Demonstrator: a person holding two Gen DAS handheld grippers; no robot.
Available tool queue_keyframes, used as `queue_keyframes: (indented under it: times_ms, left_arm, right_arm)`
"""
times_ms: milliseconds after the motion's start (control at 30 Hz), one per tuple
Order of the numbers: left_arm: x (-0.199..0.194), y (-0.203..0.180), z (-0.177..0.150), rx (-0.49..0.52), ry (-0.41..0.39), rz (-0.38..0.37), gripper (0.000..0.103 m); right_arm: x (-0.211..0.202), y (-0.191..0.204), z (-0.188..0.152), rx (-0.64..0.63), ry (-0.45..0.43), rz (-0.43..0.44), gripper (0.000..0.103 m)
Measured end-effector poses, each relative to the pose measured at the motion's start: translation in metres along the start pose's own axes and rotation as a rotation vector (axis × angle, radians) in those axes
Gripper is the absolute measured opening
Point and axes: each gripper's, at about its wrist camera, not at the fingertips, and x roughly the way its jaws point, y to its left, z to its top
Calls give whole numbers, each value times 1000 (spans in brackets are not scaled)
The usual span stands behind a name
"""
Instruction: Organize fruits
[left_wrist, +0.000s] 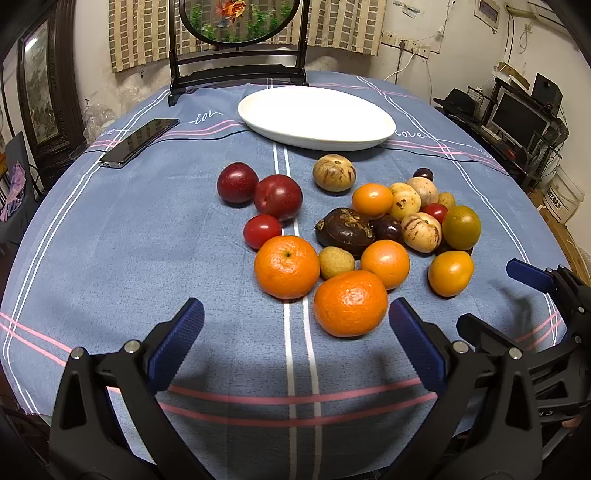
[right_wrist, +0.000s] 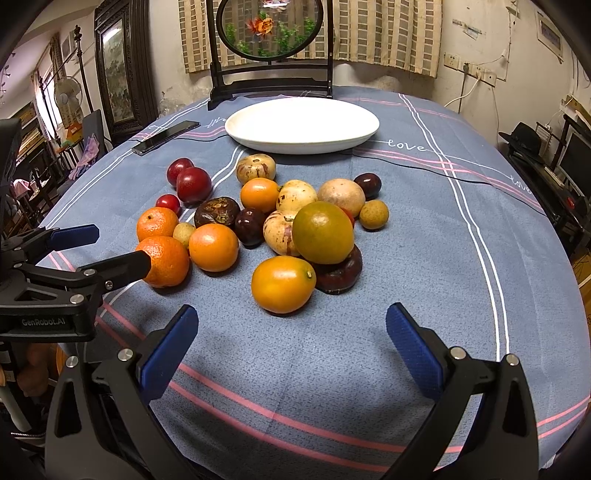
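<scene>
Nearest the cameras, both claws hang low over the blue tablecloth (right_wrist: 424, 258) with nothing between their fingers. The left gripper (left_wrist: 295, 343) stands spread wide, its blue ribbed pads apart; the right-hand pad sits just beside the nearest mandarin (left_wrist: 350, 302), and I cannot tell whether it touches. The right gripper (right_wrist: 291, 347) is likewise spread wide and empty, just short of a yellow-orange fruit (right_wrist: 282, 283). In the right wrist view the left tool's body reads "GenRobot.AI" in white letters, and its fingers reach toward that same near mandarin.

Past the claws lies the heap of fruit, loose on the cloth in the middle of the table. A second mandarin (left_wrist: 286, 266) lies just behind the first, with a small tan fruit (left_wrist: 336, 262) wedged beside it. Behind it sit a small red tomato (left_wrist: 262, 231) and two dark red plums (left_wrist: 258, 190), touching one another. To the right, a greenish-orange citrus (right_wrist: 322, 232) rests on top of the pile, leaning on pale mottled fruits and a dark brown one.

Farther back is the white oval dish (left_wrist: 317, 138), bare, well apart from the heap. A dark phone (left_wrist: 138, 142) lies to its left. The word "love" is stitched in white on the cloth, beside the dish. At the far edge stands a dark wooden frame (left_wrist: 238, 74) holding a round goldfish panel.
</scene>
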Motion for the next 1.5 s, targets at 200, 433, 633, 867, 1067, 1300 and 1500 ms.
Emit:
queue_keyframes:
  times_ms: [200,433,633,867,1067,1300,1500]
  left_arm:
    - [0,0,1,-4,5,-1,101]
    - [1,0,0,-1,7,0,101]
    - [2,1,-2,2,10,-2,101]
    - [10,2,-7,11,33,-20,101]
    - [18,-4,-8,17,96,-90,99]
    - [30,-10,-3,1,136,-131,90]
    - [37,-19,10,-15,149,-126,78]
  right_arm:
    - [0,1,0,0,1,2,102]
    - [0,1,-1,-2,2,1,102]
    - [0,1,-1,-2,3,-2,102]
    - [5,-2,-6,0,12,6,102]
    - [8,-7,-7,-3,20,22,102]
    - [8,-18,-9,12,13,42,102]
    - [5,-26,-11,15,4,46,102]
